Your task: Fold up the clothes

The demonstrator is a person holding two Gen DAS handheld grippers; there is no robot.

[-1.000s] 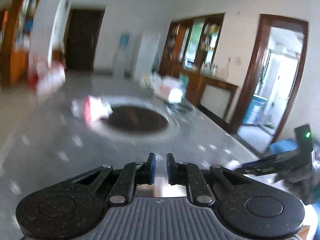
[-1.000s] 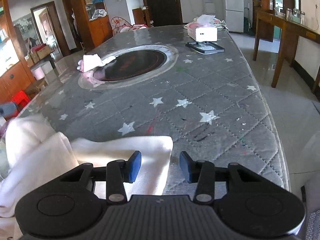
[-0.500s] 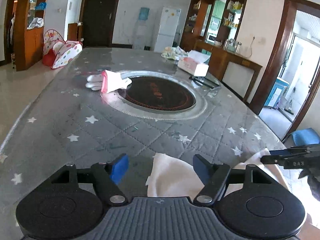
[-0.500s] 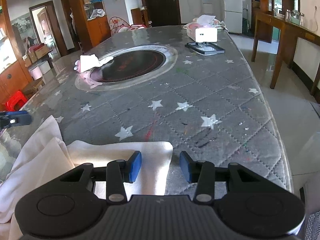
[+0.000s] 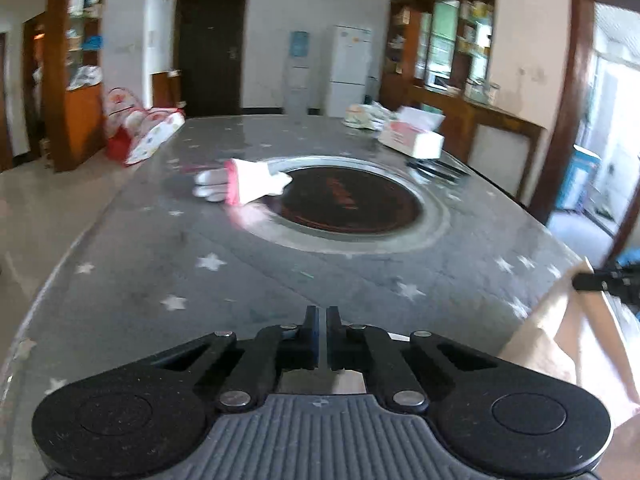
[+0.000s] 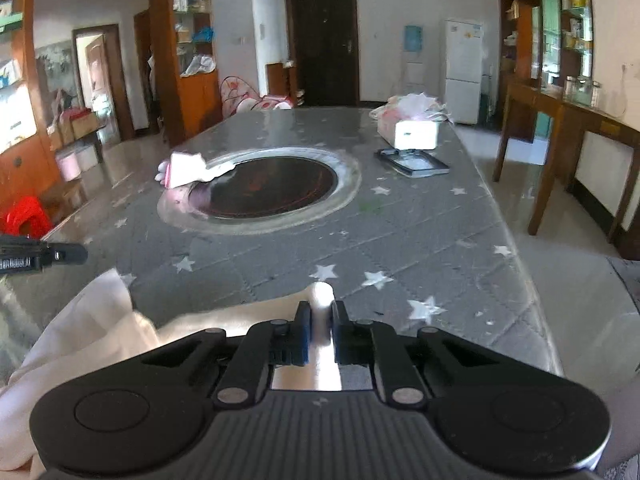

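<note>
Cloth [image 6: 92, 332], soft and cream-white, lies at the near edge of the counter [image 6: 420, 240], bunched up on my left side. My right hand-held gripper [image 6: 320, 316] pinches a fold of it, with the two fingers almost together and a bit of cloth sticking up between them. My left hand-held gripper [image 5: 322, 320] is nearly closed too, but I cannot tell if it holds any cloth. In the left view the cloth [image 5: 560, 344] hangs off to the right. The counter has a gray quilted cover with white stars. Farther out sits a round dark plate [image 6: 266, 188] set in the counter. A white and pink glove [image 6: 182, 168] touches its left rim. Behind that are a black tray [image 6: 412, 162] and a white box [image 6: 414, 134].
</note>
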